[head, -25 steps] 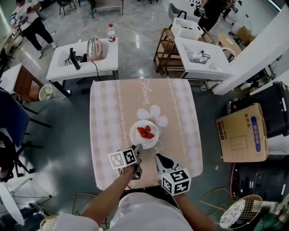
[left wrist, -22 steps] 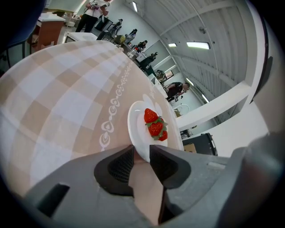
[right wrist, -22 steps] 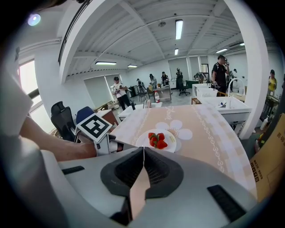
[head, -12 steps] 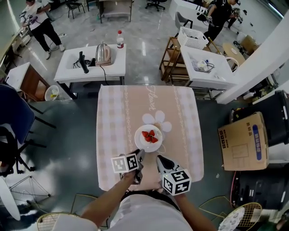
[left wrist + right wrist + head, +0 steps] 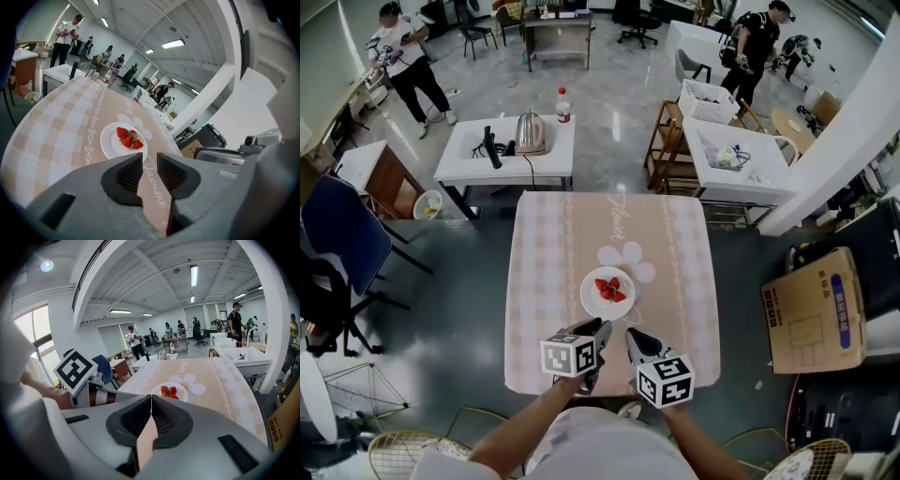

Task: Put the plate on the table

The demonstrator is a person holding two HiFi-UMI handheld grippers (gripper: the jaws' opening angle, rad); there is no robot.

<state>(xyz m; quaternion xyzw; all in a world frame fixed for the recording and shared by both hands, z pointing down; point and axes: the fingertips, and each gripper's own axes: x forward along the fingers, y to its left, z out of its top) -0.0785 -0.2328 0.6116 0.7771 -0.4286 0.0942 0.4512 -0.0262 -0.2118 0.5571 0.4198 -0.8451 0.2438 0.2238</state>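
plate (image 5: pixel 608 292) lies flat on the table (image 5: pixel 546 281), near the middle of its width and somewhat nearer the person's edge than the far one. it rests on a pink checked cloth (image 5: pixel 682 281), just beside a white flower print (image 5: pixel 624 255), and a few red strawberries (image 5: pixel 608 289) are heaped at its centre. neither tool touches it. left gripper (image 5: pixel 600 328) hangs over the near part of the cloth, short of the plate, with its jaws parted by a narrow gap; only bare cloth shows through that gap. right gripper (image 5: pixel 631 336) is held just beside it, also short of the plate, with its dark ribbed pads (image 5: pixel 164 416) pressed together and nothing pinched between them. both point toward the plate, and each carries its marker cube toward the person. beyond the far edge stands a white table (image 5: pixel 469 167) with a kettle (image 5: pixel 531 133) and a bottle (image 5: pixel 563 105) on it. a cardboard box (image 5: pixel 811 323) stands on the floor to the right, well apart from the table, and a blue chair (image 5: pixel 337 239) stands to the left.
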